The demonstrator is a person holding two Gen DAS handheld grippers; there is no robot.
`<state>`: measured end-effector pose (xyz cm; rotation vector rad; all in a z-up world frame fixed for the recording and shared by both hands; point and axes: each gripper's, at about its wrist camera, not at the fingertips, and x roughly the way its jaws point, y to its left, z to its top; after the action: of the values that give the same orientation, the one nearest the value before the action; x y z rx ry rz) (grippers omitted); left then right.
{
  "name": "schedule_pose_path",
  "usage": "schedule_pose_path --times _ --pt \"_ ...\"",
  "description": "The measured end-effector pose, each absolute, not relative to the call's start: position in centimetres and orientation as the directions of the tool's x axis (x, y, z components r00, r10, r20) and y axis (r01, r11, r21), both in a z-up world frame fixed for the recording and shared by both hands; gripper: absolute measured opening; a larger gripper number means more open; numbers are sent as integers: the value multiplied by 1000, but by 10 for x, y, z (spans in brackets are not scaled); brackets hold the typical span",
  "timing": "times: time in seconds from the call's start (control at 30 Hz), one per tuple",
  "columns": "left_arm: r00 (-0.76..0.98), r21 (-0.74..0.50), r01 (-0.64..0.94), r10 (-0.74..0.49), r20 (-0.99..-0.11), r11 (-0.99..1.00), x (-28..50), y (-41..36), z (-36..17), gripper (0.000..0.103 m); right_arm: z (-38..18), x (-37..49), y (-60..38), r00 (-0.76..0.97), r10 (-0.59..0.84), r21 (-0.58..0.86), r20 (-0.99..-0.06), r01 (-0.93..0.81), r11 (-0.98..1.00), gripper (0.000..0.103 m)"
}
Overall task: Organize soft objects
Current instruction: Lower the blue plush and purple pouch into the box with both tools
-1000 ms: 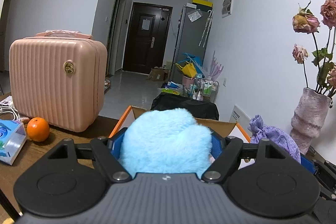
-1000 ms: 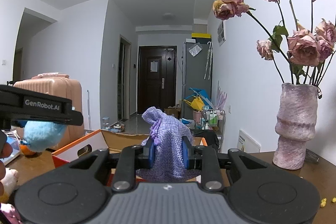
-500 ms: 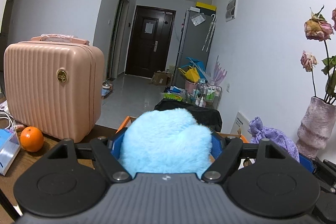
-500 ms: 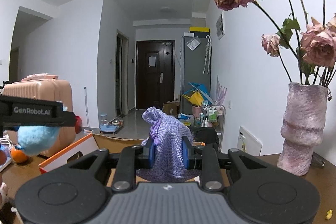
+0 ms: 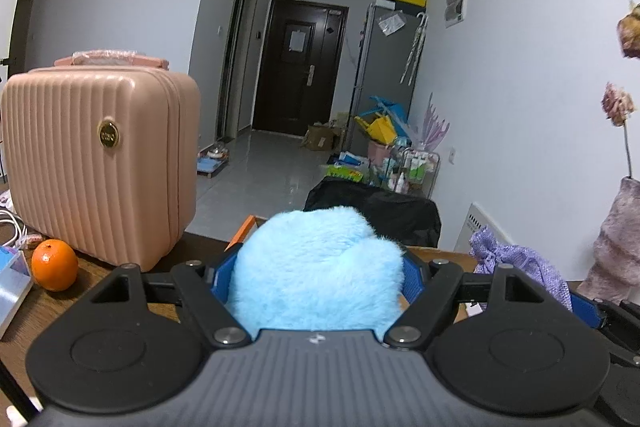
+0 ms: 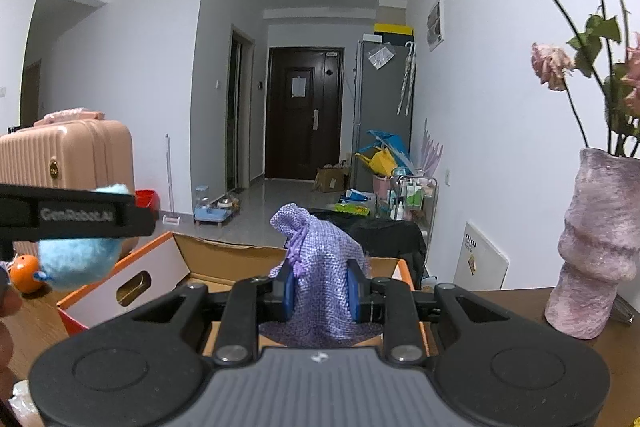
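Note:
A fluffy light-blue plush (image 5: pixel 320 267) fills my left gripper (image 5: pixel 316 277), whose blue pads press on both its sides. From the right wrist view the same plush (image 6: pixel 78 259) hangs at the left under the left gripper's black finger. My right gripper (image 6: pixel 320 287) is shut on a purple knitted drawstring pouch (image 6: pixel 320 259), held up over an open cardboard box with orange edges (image 6: pixel 160 271). In the left wrist view the pouch (image 5: pixel 516 263) shows at the right, and only the box's orange corner (image 5: pixel 242 231) peeks out beside the plush.
On the brown table (image 5: pixel 48 307) stand a pink ribbed suitcase (image 5: pixel 100 163) and an orange (image 5: pixel 54 265) at the left. A mauve vase of dried roses (image 6: pixel 592 247) stands at the right by the white wall. A black chair back (image 5: pixel 372 211) sits behind the box.
Both grippers have carried their loads forward toward the box; the suitcase and orange have slid left and nearer in the left wrist view, the vase nearer at right. Grips are unchanged.

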<state>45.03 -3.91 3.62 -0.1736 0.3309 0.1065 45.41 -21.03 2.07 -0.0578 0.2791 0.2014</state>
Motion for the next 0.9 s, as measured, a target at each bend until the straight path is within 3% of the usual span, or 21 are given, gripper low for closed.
schedule_pose_path --times 0.3,0.9 --pt "924 -134 -178 119 -363 975 474 -38 27 77 13 475 -197 920 192 -52 -342 -222 974 26" --pt "917 -94 -221 174 -360 971 494 -42 2 77 -4 486 -199 928 148 -20 -341 -165 986 26"
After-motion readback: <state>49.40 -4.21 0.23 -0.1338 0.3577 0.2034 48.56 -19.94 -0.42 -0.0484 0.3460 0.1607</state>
